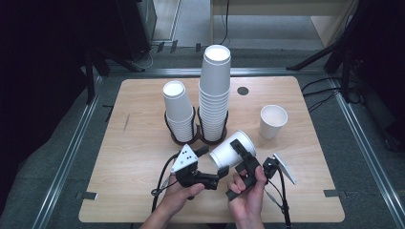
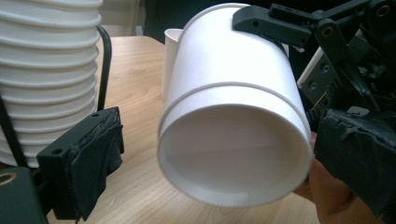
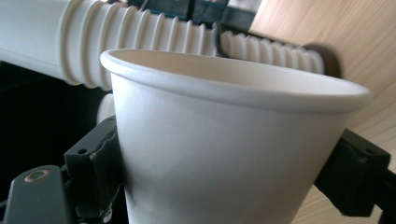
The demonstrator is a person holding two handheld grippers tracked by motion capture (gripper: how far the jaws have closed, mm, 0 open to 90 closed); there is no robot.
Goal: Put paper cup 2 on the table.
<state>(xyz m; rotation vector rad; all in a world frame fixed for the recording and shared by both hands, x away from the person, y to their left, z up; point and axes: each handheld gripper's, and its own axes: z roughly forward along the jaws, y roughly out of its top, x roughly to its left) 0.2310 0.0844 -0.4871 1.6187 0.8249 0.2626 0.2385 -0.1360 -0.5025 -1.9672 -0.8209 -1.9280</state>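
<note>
White paper cup (image 1: 232, 150) held on its side above the table's front middle, long axis slanting, base toward the left gripper, rim pointing up-right toward the table's back right. Right gripper (image 1: 244, 160) clamps it, 1 jaw on each side wall. Left gripper (image 1: 213, 181) jaws spread wide around the base, apparently not touching. Behind: 2 stacks of white paper cups (image 1: 214, 90) in black wire holders (image 1: 182, 135) on light wooden table (image 1: 143, 157); 1 upright white cup (image 1: 272, 121) to the right.

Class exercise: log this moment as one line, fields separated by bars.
right hand-held gripper: shut on tilted paper cup | left hand-held gripper: open at cup base | loose cup: upright | two stacks in holder
</note>
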